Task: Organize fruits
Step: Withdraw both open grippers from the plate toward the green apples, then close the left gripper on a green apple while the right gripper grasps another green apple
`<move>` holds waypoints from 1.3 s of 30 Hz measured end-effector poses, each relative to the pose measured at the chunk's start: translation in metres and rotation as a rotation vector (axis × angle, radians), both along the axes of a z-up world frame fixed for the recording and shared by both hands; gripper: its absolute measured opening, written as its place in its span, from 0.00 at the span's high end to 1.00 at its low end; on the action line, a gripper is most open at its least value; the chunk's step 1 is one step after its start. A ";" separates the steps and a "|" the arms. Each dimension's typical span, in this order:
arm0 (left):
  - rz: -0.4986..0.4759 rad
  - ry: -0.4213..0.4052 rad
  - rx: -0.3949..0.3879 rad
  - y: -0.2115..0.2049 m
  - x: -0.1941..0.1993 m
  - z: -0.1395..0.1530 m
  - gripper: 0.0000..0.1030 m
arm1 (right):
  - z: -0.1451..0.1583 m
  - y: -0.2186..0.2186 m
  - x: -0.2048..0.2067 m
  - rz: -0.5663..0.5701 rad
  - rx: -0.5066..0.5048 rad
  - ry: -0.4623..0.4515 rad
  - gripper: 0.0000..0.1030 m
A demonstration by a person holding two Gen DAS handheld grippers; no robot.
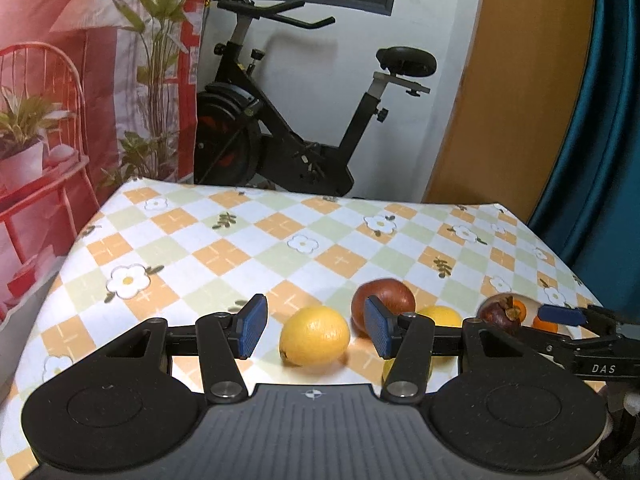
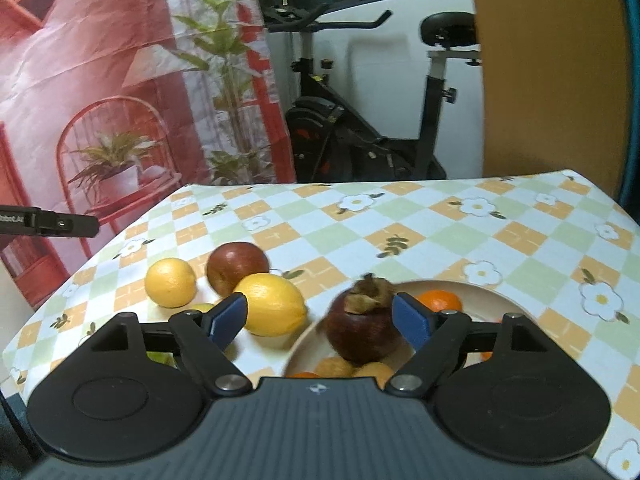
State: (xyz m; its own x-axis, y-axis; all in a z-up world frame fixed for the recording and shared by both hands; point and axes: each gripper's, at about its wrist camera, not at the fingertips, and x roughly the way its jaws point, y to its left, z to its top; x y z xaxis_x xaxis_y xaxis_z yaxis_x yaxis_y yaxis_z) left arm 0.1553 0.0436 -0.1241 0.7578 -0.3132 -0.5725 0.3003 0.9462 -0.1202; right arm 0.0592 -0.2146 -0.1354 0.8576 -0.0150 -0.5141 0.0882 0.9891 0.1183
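Fruits sit on the checked floral tabletop (image 2: 440,232): round cream plate (image 2: 480,292) holding a mangosteen (image 2: 362,332) with dry calyx, dimpled lemon (image 2: 272,308) alongside. Right claw (image 2: 322,320) spread around the mangosteen; "DAS" printed on its arm. Left claw (image 1: 316,330) spread around a lemon (image 1: 314,336).

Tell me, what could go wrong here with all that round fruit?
The mangosteen sits between the open right gripper fingers over the plate, apparently not clamped; it may roll onto the oranges. The open left gripper straddles a lemon on the tablecloth; closing off-centre could squirt it toward the apple.
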 end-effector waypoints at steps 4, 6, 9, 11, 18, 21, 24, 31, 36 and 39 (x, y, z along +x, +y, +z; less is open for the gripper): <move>-0.017 0.022 -0.003 0.004 -0.005 -0.009 0.45 | -0.002 0.013 0.009 0.053 -0.020 0.014 0.18; -0.024 0.034 -0.008 0.004 -0.006 -0.014 0.45 | -0.005 0.019 0.011 0.076 -0.026 0.023 0.18; -0.040 0.058 -0.016 0.003 -0.010 -0.026 0.45 | -0.009 0.027 0.016 0.112 -0.036 0.041 0.18; -0.058 0.082 -0.007 0.000 -0.012 -0.035 0.46 | -0.011 0.034 0.020 0.124 -0.059 0.048 0.18; -0.072 0.102 -0.023 -0.002 -0.012 -0.049 0.46 | -0.017 0.063 0.037 0.250 -0.119 0.072 0.42; -0.061 0.098 -0.034 0.002 -0.012 -0.049 0.46 | -0.022 0.075 0.047 0.300 -0.158 0.083 0.49; -0.060 0.098 -0.043 0.003 -0.011 -0.050 0.46 | -0.026 0.085 0.057 0.333 -0.194 0.082 0.51; -0.062 0.107 -0.056 0.003 -0.011 -0.052 0.46 | -0.035 0.093 0.082 0.374 -0.215 0.107 0.57; -0.077 0.106 -0.060 0.001 -0.012 -0.052 0.47 | -0.040 0.087 0.080 0.366 -0.182 0.128 0.61; -0.081 0.109 -0.067 0.000 -0.012 -0.053 0.47 | -0.039 0.084 0.066 0.356 -0.170 0.128 0.61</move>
State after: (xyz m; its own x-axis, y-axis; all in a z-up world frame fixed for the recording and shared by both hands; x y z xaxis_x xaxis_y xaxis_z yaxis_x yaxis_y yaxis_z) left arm 0.1436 0.0440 -0.1767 0.6628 -0.4107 -0.6261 0.3568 0.9084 -0.2181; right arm 0.1250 -0.1306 -0.1742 0.7541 0.1770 -0.6325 -0.2592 0.9650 -0.0390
